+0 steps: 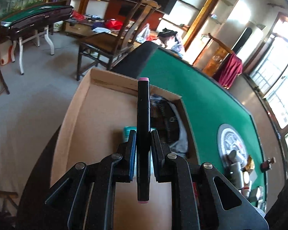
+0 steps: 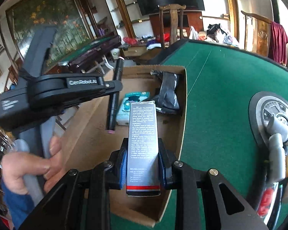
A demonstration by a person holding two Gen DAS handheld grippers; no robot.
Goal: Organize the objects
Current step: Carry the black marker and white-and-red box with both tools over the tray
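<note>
Green table, marker left view, carton right

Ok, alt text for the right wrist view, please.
The right gripper holds a slim grey printed box over an open cardboard box on a green table. Beside it, the left gripper holds a black marker.

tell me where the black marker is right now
The black marker is clamped in the left gripper, held above the cardboard box, over the teal packet.

Both grippers clamped — left gripper level, right gripper beside it
</note>
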